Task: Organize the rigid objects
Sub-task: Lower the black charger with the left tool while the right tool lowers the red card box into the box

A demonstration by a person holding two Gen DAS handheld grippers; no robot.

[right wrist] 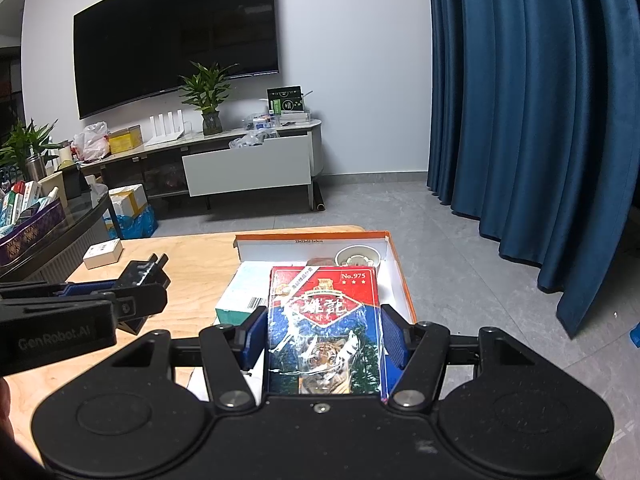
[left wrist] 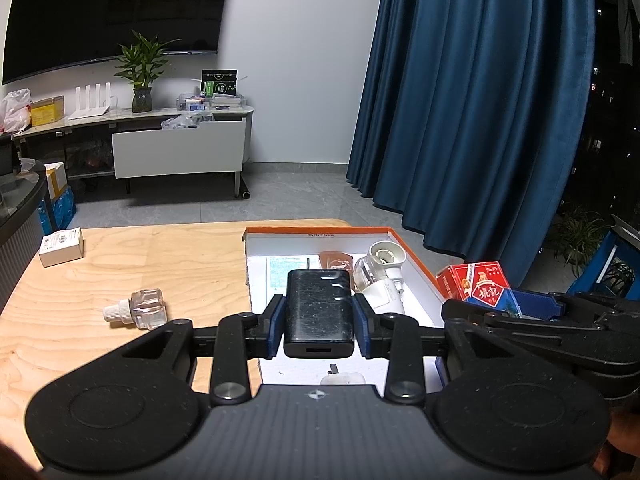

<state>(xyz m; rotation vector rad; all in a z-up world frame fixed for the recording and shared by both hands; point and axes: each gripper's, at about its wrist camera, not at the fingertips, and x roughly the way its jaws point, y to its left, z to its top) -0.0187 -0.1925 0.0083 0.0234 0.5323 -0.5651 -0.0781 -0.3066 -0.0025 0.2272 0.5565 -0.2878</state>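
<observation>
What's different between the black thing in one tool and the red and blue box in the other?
The black charger is plain, dark and scuffed, with rounded edges; the card box is sharp-cornered and brightly printed, red above, a tiger on blue below. The charger looks smaller and shows a slot on its near end; the card box looks larger in its tool.

Both are rigid blocks clamped between blue pads, the charger in the left tool, the box in the right tool, held over the orange-rimmed tray.

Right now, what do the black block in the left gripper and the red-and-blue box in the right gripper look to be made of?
The black block, clamped in the left gripper, looks like hard plastic, semi-gloss: fine scratches catch the light. The red-and-blue box, clamped in the right gripper, looks like printed cardboard under clear film: glare streaks and wrinkles cross the tiger picture.
</observation>
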